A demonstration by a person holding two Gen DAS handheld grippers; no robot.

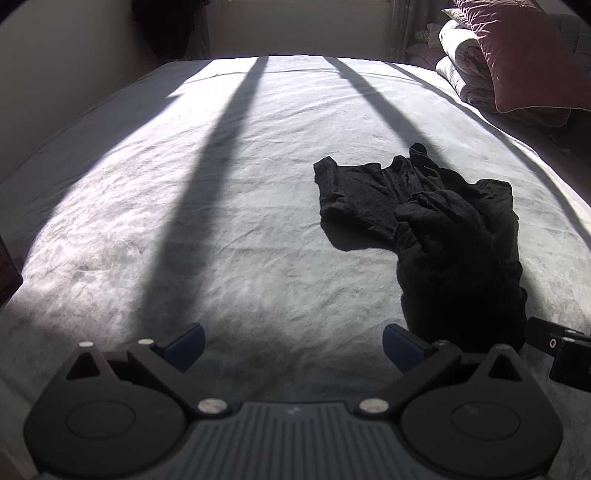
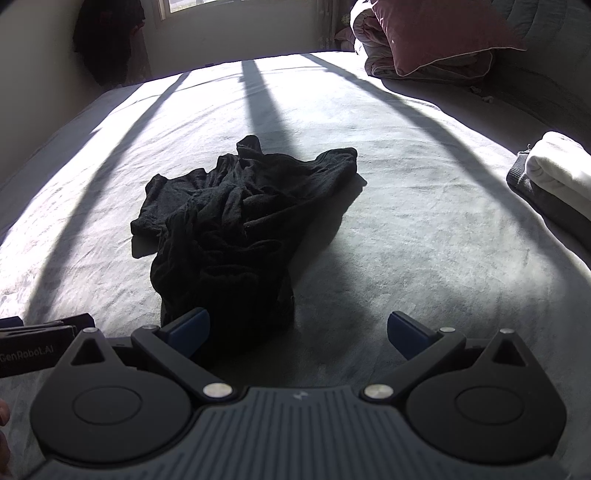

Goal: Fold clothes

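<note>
A crumpled black garment [image 2: 236,221] lies mid-bed [image 2: 406,221], just ahead of both spread, empty grippers, left [image 1: 293,345] and right [image 2: 298,332]; pink pillow [image 2: 439,33] and folded white cloth [image 2: 561,173] sit well aside

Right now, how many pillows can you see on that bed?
1 for certain: a dusty-pink pillow at the bed's far right corner, leaning on rolled bedding. More may be hidden behind it.

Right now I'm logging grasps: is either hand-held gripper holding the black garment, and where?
Nothing is held. The left hand-held gripper and right hand-held gripper are open; the black garment lies crumpled on the bed.
</note>
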